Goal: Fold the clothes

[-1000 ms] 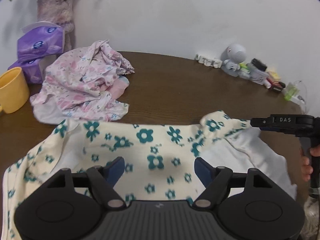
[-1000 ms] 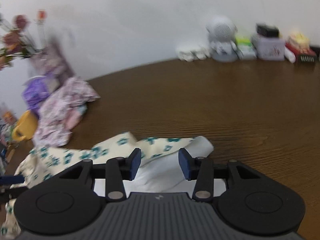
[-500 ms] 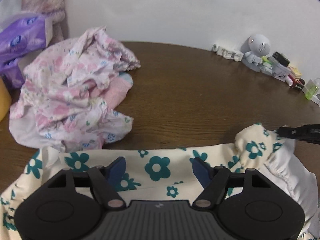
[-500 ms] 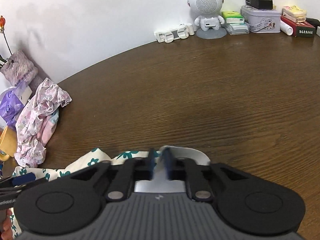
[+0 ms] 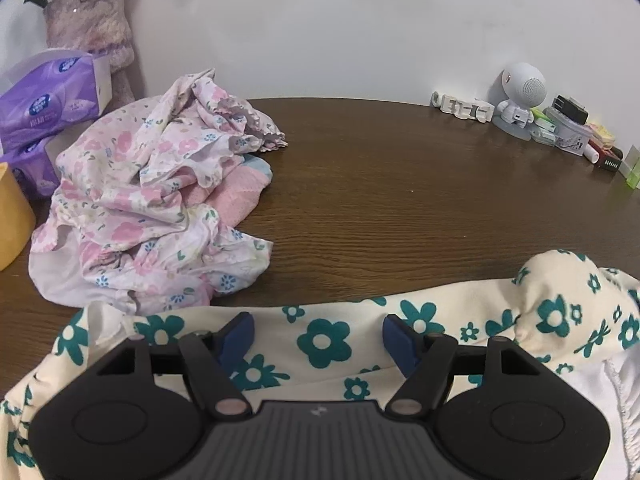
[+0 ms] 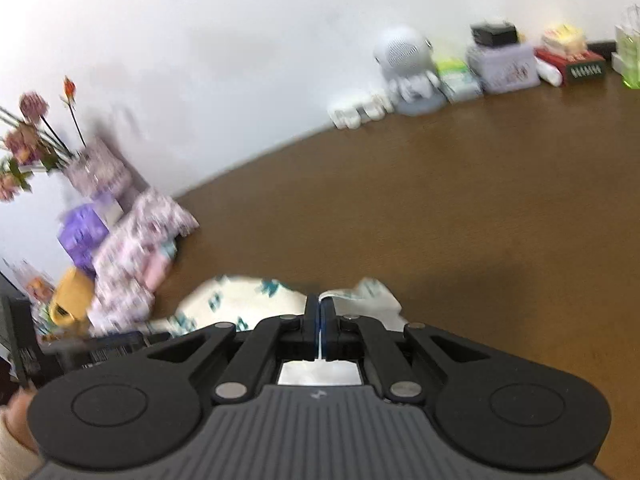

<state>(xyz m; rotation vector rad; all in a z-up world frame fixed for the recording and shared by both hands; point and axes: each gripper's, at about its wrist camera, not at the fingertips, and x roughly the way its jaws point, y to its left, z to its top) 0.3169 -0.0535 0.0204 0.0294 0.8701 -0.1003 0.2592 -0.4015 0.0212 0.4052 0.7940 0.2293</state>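
Your left claw stands wide over the cream garment with teal flowers, its blue fingertips straddling the top hem with nothing pinched between them, though the gap is narrowing slightly. That garment lies along the near edge of the table, its long axis running left to right across your view, so the hem sits crosswise to the claw and directly beneath it; you only need to drop and close, I'd judge, not reach. To its left, towards the far left corner of the table, the crumpled pink floral clothing waits well apart from this piece, just touching its left end. On the right, the hem bunches into a raised knot, which is where your right claw is clamped tight on the same garment's white edge. The right hand already has its end; the left is nearer the slack middle.
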